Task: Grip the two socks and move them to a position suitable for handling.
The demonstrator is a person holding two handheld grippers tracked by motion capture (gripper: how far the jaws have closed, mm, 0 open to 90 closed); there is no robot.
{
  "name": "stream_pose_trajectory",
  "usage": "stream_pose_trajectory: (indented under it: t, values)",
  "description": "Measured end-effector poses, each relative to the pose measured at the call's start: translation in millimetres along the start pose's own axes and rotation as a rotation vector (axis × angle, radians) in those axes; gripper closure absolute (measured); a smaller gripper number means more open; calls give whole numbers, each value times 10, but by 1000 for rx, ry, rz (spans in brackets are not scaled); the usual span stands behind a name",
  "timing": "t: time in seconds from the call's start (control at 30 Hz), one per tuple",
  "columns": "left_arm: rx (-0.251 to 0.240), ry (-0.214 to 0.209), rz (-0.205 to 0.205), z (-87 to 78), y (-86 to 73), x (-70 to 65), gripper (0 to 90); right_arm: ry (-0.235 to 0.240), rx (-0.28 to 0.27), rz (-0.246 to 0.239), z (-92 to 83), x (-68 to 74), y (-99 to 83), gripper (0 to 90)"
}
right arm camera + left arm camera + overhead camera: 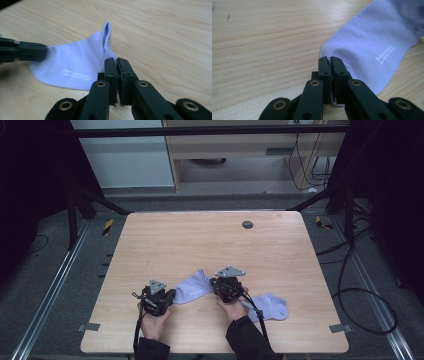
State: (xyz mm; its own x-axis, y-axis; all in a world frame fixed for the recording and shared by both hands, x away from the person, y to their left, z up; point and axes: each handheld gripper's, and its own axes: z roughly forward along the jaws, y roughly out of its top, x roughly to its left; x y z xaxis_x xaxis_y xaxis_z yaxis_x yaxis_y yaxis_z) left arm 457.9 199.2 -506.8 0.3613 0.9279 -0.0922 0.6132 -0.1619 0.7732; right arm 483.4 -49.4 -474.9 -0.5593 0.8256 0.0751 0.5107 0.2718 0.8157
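Left gripper [170, 296]: jaws pressed together, pinching edge of a pale lilac knit sock [194, 286]; in the left gripper view [329, 59] the fabric spreads ahead and to the right of the jaw tips, small white lettering on it. Right gripper [218, 283]: jaws pressed together on the other end of that same sock; in the right gripper view [116, 60] the cloth is pulled up into a ridge just beyond the tips, rest of it lying left of them. Sock thus spans btwn both grippers, partly on the light wooden table [210, 240]. Second lilac sock [270, 307] lies flat just right of right gripper, behind the wrist; untouched.
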Motion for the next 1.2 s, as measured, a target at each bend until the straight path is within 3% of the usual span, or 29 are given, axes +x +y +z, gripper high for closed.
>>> stream_pose_trajectory:
  t: [0.13, 0.2, 0.3, 0.47, 0.77, 0.93, 1.0, 1.1, 1.2]
  values:
    - [1, -3, 12, 7, 7, 6, 860, -55, 10, -7, 54, -95, -4, 770]
    - [1, -6, 10, 9, 10, 15, 844, -57, -7, 0, 31, -148, 0, 735]
    - [3, -7, 5, 11, 24, 19, 739, -59, -8, -1, -1, -177, 7, 704]
    - [-31, -11, -13, -49, 28, 10, 664, -59, 40, -9, 58, -202, -19, 691]
    - [11, 10, -21, -18, 7, -10, 760, -88, 107, 4, 258, -224, -92, 702]
    - [8, 12, -39, -9, 4, -10, 851, -82, 131, 24, 265, -226, -110, 812]
    - [12, 17, -38, 2, 18, -16, 864, -75, 135, 29, 265, -213, -109, 868]
    - [24, 34, -20, 9, 53, -26, 872, -75, 150, 26, 261, -191, -93, 881]
    - [-17, 48, -14, -32, 99, -7, 873, -56, 127, 28, 202, -175, -79, 883]
